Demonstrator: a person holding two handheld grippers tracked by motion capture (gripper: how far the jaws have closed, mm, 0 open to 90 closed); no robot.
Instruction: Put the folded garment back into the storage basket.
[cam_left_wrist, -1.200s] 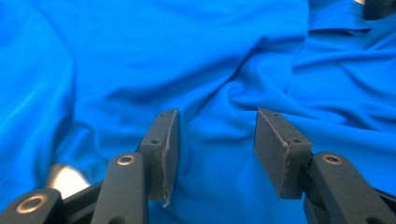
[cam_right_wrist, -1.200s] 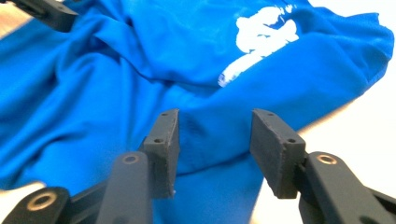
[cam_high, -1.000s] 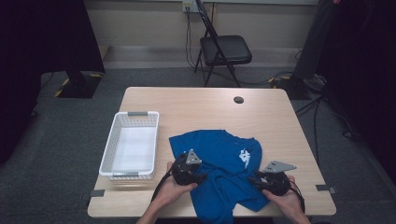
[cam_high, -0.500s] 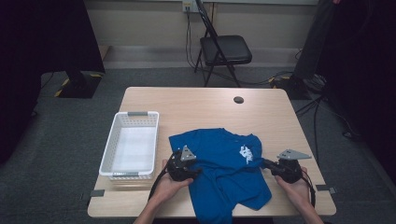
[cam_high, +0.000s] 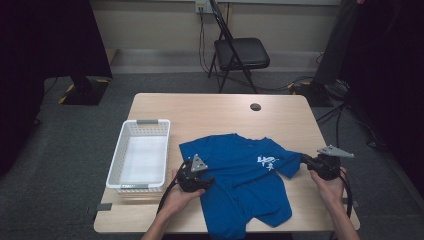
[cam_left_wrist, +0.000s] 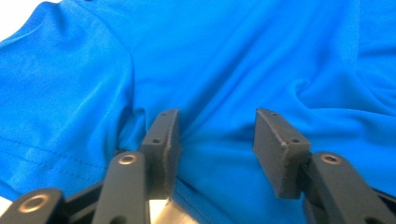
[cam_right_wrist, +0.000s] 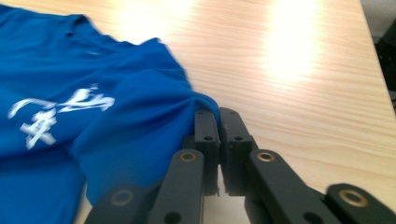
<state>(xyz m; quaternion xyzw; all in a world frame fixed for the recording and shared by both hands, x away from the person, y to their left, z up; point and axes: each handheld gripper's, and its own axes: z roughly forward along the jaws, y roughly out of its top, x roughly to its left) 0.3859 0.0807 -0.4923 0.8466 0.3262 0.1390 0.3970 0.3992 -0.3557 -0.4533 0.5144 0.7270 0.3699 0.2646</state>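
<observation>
My right tongs (cam_right_wrist: 219, 122) are pinched together on a sleeve edge of the blue T-shirt (cam_high: 240, 180), at three o'clock on the wooden surface (cam_high: 210, 107). My left tongs (cam_left_wrist: 215, 135) stand apart over the cloth near the other sleeve, at nine o'clock, beside a white basket (cam_high: 131, 139).
</observation>
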